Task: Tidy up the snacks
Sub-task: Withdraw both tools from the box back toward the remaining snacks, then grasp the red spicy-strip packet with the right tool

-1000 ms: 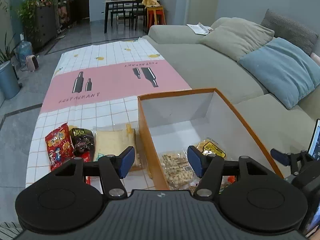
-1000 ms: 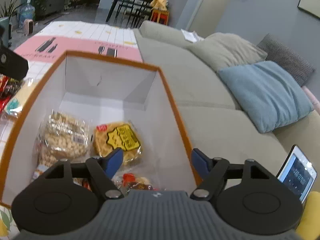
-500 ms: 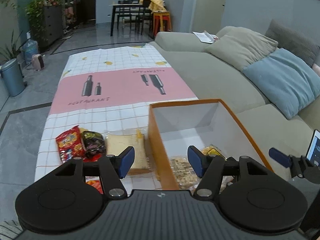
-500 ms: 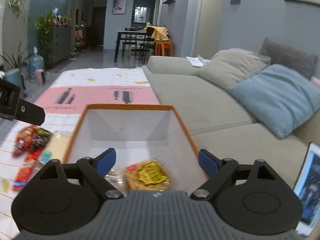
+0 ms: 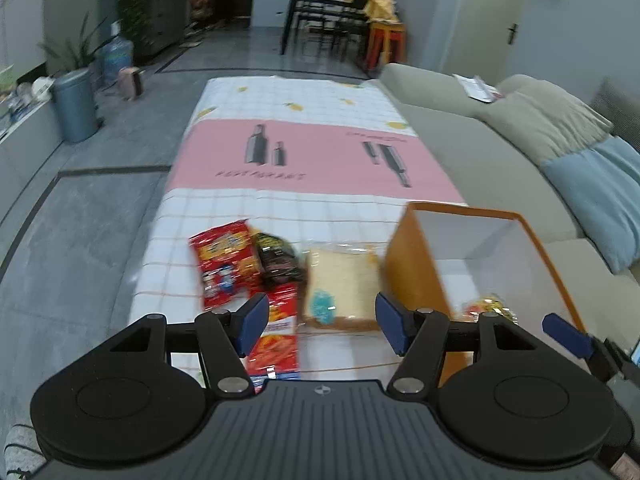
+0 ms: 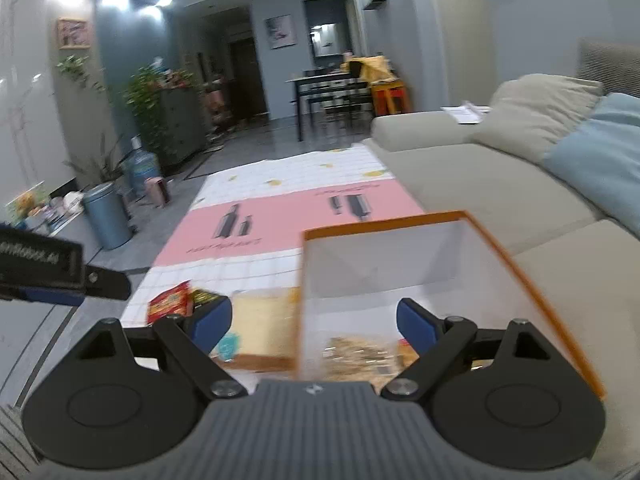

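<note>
Orange box [image 6: 520,268] holding peanut pack [image 6: 360,354], yellow snack [image 5: 490,304], bread [image 5: 340,284] outside

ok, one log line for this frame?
left gripper: open, empty | right gripper: open, empty | orange box: some snacks inside | bread pack, red packet: on tablecloth

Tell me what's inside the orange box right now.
Inside the orange box, the right wrist view shows a clear bag of pale nuggets and the edge of a yellow pack. The right gripper covers the box's near end.
</note>
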